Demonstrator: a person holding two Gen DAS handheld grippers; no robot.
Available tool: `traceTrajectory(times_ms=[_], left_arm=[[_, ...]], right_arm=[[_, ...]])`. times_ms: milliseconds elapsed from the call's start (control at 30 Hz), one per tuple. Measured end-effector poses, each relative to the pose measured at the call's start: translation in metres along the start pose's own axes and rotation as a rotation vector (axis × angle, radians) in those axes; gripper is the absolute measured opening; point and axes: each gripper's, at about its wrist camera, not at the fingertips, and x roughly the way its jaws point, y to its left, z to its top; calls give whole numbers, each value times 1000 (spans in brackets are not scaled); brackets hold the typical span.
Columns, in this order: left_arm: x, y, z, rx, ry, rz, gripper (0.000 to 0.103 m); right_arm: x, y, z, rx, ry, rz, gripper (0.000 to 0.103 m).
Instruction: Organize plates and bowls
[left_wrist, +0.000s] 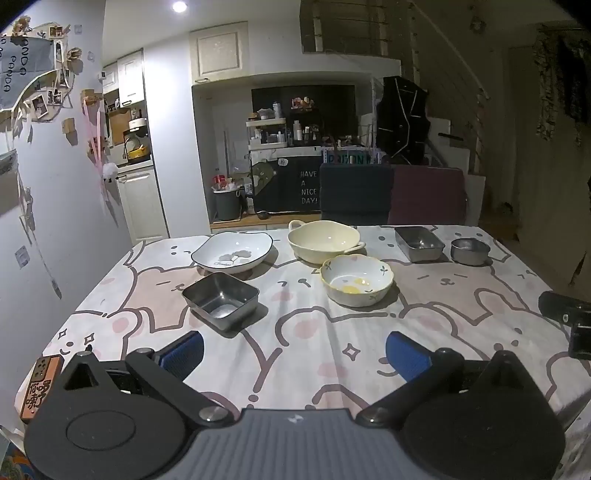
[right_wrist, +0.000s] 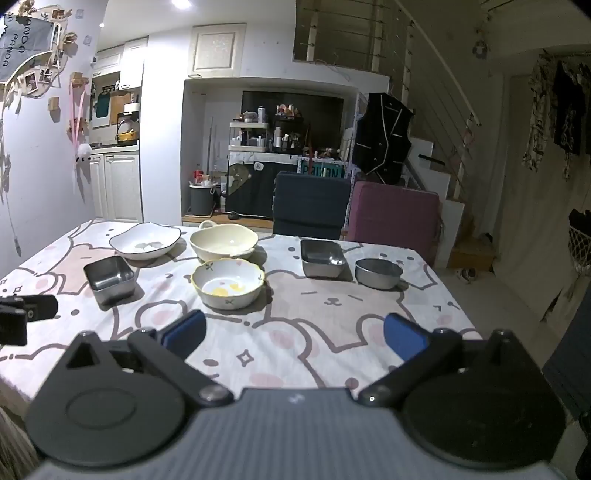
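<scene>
The left gripper stands with its jaws spread wide and nothing between them, only bare tablecloth under the gap. The right gripper is the same: jaws wide apart, empty, above the cloth near the table's front edge.

Six dishes lie farther out on the table, none touching either gripper. Three are ceramic and three are steel. Nearest the left gripper, just beyond its left finger, sits a square steel tray. Right of it is a white bowl with a yellow rim, which lies straight ahead of the right gripper's left finger. Behind these stand a white plate with a dark rim on the far left and a cream bowl with handles beside it. Far right are a second steel tray and one round steel bowl, side by side and apart.

Two chairs, one dark and one purple, stand behind the table.
</scene>
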Motion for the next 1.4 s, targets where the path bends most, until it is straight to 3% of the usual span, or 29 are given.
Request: traceTrajectory(times_ms=[1400], left_arm=[[0, 0, 1, -6, 2, -4, 103]], right_arm=[[3, -1, -1, 4, 3, -1, 103]])
